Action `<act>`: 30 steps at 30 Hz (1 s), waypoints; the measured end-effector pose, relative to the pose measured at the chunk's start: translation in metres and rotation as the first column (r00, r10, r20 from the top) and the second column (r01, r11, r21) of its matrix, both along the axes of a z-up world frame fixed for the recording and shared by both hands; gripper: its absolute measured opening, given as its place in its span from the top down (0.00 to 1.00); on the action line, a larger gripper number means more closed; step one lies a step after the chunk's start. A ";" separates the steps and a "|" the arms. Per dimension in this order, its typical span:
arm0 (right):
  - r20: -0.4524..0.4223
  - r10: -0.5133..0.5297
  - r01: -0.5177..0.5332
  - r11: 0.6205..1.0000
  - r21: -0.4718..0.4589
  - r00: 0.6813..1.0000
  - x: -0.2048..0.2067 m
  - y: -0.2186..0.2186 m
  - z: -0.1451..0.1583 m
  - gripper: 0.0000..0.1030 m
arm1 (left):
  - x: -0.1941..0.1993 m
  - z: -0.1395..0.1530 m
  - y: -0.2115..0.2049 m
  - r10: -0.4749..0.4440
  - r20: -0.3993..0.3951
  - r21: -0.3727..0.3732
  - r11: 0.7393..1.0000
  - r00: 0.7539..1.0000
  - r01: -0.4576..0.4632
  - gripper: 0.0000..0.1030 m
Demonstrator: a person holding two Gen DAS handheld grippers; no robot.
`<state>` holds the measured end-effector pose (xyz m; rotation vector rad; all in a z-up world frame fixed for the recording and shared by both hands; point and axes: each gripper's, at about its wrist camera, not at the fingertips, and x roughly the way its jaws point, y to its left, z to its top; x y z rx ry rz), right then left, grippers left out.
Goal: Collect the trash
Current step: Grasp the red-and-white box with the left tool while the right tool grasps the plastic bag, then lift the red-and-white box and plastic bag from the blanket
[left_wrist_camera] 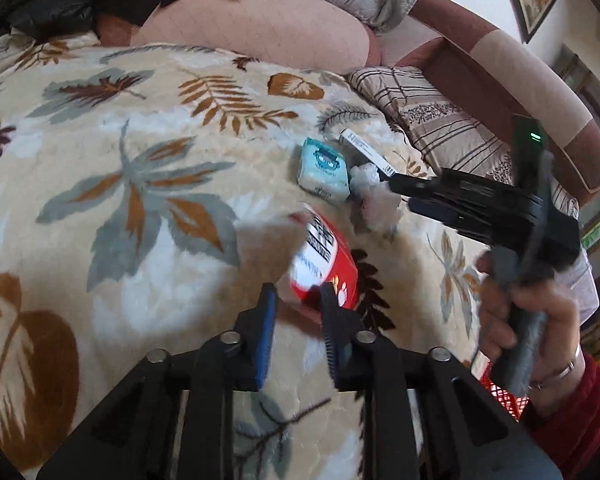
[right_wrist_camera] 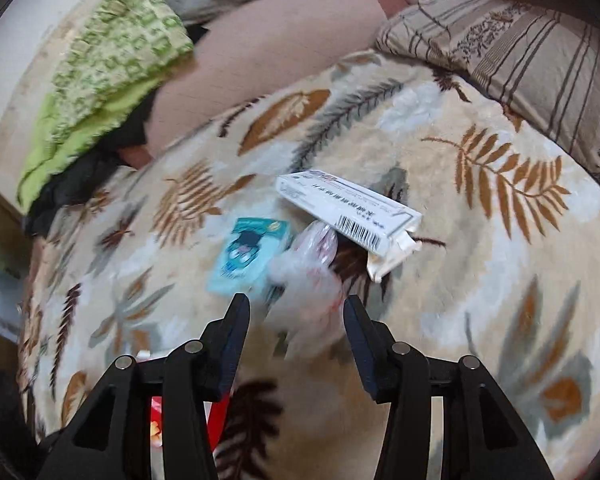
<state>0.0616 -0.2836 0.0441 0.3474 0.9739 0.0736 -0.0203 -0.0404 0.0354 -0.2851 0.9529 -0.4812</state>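
Left gripper [left_wrist_camera: 298,294] gapes at the red box [left_wrist_camera: 326,258]; right gripper [right_wrist_camera: 296,308], spread empty, brackets the crumpled wrapper [right_wrist_camera: 308,276], frame centre.

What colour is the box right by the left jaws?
The box is red with a white label and black print, clearest in the left wrist view.

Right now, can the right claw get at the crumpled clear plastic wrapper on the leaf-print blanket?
Probably yes. The right claw is open, and the crumpled clear plastic wrapper lies just ahead between its fingertips, with nothing covering it. The teal packet sits close on one side.
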 end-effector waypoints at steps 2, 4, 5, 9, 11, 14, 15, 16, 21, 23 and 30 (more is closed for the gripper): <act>-0.018 -0.005 0.005 1.000 -0.009 1.000 0.010 0.000 -0.009 0.49 | 0.006 -0.003 -0.004 0.003 0.012 0.011 1.000 1.000 -0.003 0.61; -0.038 -0.023 0.023 1.000 -0.006 0.999 0.015 -0.002 -0.021 0.60 | 0.012 -0.007 -0.008 0.005 0.008 0.032 0.999 1.000 -0.005 0.58; -0.035 -0.036 0.036 0.999 0.007 0.999 0.015 -0.002 -0.024 0.64 | 0.016 -0.010 -0.010 0.001 0.002 0.035 0.999 1.000 -0.002 0.55; 0.011 -0.057 0.057 0.997 0.045 0.998 0.004 -0.002 -0.025 0.71 | 0.028 -0.022 -0.017 0.005 -0.028 0.041 0.999 1.000 -0.004 0.54; 0.020 -0.051 0.050 0.998 0.050 0.999 0.000 0.001 -0.020 0.72 | 0.030 -0.024 -0.022 0.003 -0.018 0.050 0.999 1.000 -0.002 0.61; 0.049 -0.047 0.046 0.998 0.034 0.998 -0.014 0.008 -0.004 0.73 | 0.028 -0.020 -0.025 0.001 0.032 0.070 0.998 0.999 -0.003 0.77; 0.065 -0.045 0.044 0.999 0.021 0.997 -0.021 0.010 0.003 0.73 | 0.025 -0.017 -0.024 0.003 0.049 0.069 0.998 0.999 -0.007 0.80; 0.087 -0.045 0.046 0.999 0.001 0.995 -0.030 0.013 0.011 0.73 | 0.024 -0.015 -0.023 0.005 0.059 0.064 0.998 0.998 -0.009 0.81; 0.176 -0.061 0.065 0.998 -0.020 0.983 -0.084 0.021 0.039 0.72 | 0.004 0.001 -0.025 0.001 0.159 0.113 0.993 0.987 -0.019 0.82; 0.202 -0.058 0.065 0.997 -0.029 0.978 -0.104 0.025 0.043 0.72 | -0.006 0.008 -0.025 0.007 0.200 0.137 0.990 0.980 -0.035 0.83; 0.261 -0.012 0.036 0.995 -0.090 0.965 -0.162 0.047 0.049 0.72 | -0.056 0.035 -0.012 0.045 0.315 0.209 0.971 0.948 -0.116 0.84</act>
